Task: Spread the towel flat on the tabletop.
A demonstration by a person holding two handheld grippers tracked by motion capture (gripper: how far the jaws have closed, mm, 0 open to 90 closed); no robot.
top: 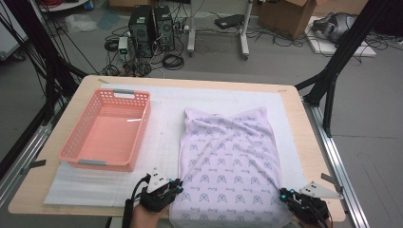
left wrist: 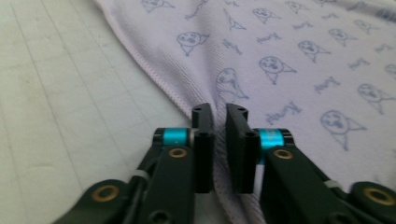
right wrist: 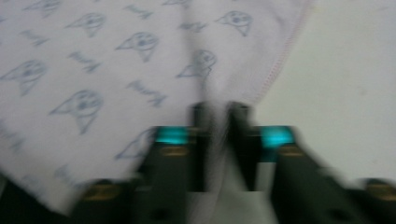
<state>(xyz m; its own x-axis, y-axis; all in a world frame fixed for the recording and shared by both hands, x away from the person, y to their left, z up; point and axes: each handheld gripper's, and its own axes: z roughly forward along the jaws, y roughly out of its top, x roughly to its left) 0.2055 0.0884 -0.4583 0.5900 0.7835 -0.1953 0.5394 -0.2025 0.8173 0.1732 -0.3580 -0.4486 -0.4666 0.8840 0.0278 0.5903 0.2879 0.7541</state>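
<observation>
On the white mat point(top: 161, 114), both grippers point(top: 177, 186) point(top: 284, 193) pinch the soft, light cloth's point(top: 228, 156) near corners, the proper hold.

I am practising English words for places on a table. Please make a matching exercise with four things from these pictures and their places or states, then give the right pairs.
Things:
1. pink basket
2. lilac cloth
3. left gripper
4. right gripper

Places or states:
A. shut on the cloth's near right corner
B. spread flat, right of the basket
C. shut on the cloth's near left corner
D. empty, on the table's left side

Pairs: 1-D, 2-B, 3-C, 4-A
</observation>
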